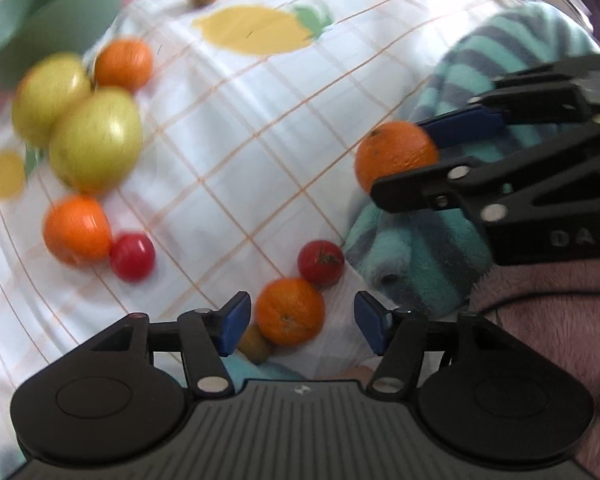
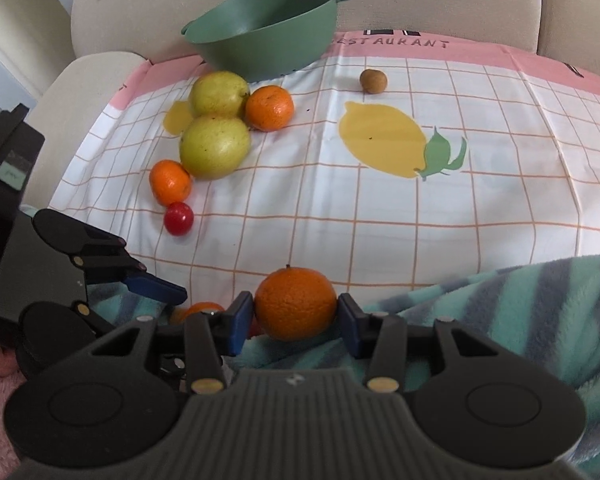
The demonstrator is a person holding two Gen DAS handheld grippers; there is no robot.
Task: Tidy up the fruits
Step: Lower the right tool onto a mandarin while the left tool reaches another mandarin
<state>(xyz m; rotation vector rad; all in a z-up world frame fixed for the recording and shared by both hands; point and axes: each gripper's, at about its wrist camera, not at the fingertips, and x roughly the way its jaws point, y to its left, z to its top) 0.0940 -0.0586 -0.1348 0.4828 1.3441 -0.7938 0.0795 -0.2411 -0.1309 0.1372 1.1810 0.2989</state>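
Note:
My right gripper (image 2: 296, 316) is shut on an orange (image 2: 296, 304) and holds it just above the striped blanket; the left wrist view shows that gripper (image 1: 400, 158) and its orange (image 1: 396, 156) at the right. My left gripper (image 1: 302, 326) is open and points down. A second orange (image 1: 290, 312) lies between its pads, untouched. A red tomato (image 1: 320, 262) sits just beyond it. The green bowl (image 2: 264, 32) stands empty at the cloth's far edge. Before it lie two yellow-green fruits (image 2: 216, 146), two oranges (image 2: 170, 182) and another tomato (image 2: 179, 218).
A checked cloth (image 2: 380, 216) with lemon prints covers the seat. A teal striped blanket (image 2: 500, 308) lies over its near edge. A small brown fruit (image 2: 374, 80) sits alone to the right of the bowl. Another brownish fruit (image 1: 254, 346) lies by my left finger.

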